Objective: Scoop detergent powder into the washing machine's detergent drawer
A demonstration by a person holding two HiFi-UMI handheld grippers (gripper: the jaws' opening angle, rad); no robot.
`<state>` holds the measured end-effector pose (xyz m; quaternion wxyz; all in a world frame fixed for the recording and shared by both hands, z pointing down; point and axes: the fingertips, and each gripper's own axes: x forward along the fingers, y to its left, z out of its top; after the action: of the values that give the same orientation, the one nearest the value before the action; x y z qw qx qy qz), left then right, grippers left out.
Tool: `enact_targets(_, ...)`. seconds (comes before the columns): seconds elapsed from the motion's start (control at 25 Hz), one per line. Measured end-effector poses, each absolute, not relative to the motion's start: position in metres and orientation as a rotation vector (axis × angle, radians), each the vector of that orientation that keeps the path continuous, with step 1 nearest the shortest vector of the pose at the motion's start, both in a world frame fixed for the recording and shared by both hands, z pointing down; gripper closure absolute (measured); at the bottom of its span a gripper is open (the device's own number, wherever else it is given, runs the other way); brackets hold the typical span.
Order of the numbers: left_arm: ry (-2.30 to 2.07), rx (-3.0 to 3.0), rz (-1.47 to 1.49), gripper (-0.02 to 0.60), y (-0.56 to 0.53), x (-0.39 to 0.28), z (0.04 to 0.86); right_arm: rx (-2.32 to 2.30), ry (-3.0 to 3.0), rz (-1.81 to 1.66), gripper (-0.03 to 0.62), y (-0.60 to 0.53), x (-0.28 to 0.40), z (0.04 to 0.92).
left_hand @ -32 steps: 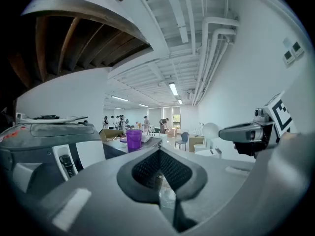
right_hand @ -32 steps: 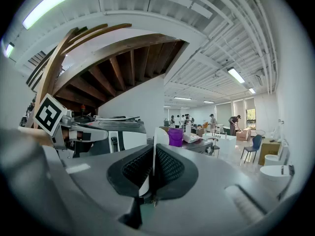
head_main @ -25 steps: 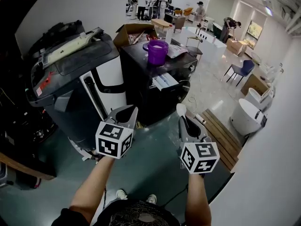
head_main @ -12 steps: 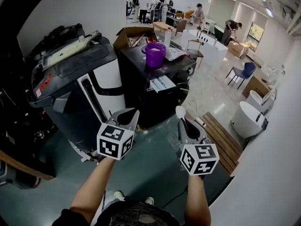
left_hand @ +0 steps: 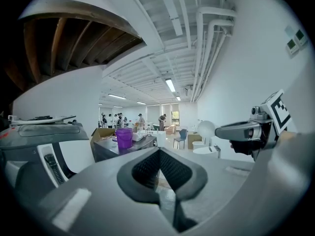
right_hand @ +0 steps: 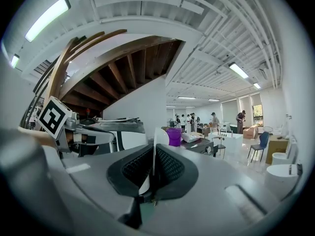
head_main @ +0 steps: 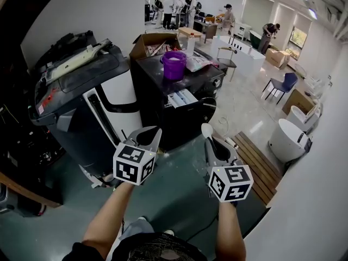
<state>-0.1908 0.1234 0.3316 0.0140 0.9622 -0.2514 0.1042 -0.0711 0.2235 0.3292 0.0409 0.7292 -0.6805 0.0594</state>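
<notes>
The right gripper (right_hand: 153,162) is pinching the thin handle of a white spoon (right_hand: 161,136) between its pads. The handle is running up along the jaws and the bowl is standing clear beyond the tips, probably so that it can dip into powder without the jaws touching it. The bowl is looking empty.

The left gripper (left_hand: 158,165) is holding nothing. Its jaws are pressed together and it is hanging level beside the right one, apparently kept free to steady something or work the drawer.

Both grippers are pointing across open floor at the black washing machine (head_main: 163,110), which is standing well apart from them on the far side. Its detergent drawer (head_main: 182,98) is sticking out of the front toward the person, already open to take powder. A purple tub (head_main: 174,65) is sitting on the machine's top, just above the drawer. It seems to hold the detergent, so a scoop would need only a short carry down. No scooping is under way yet.

A large grey and white machine (head_main: 81,86) is filling the left. People (head_main: 174,4) are standing far behind.
</notes>
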Motion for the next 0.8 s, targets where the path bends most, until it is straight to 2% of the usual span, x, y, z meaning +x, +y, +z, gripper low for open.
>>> enact_targets(0.44, -0.754, 2.987, 0.335, 0.581, 0.087, -0.149, 0.349, 2.212, -2.079, 0.223, 0.556, 0.188, -0.032, 0.345)
enact_targets(0.8, -0.717, 2.98, 0.329, 0.581, 0.003, -0.102, 0.357, 2.191, -2.066, 0.245, 0.556, 0.101, 0.007, 0.352)
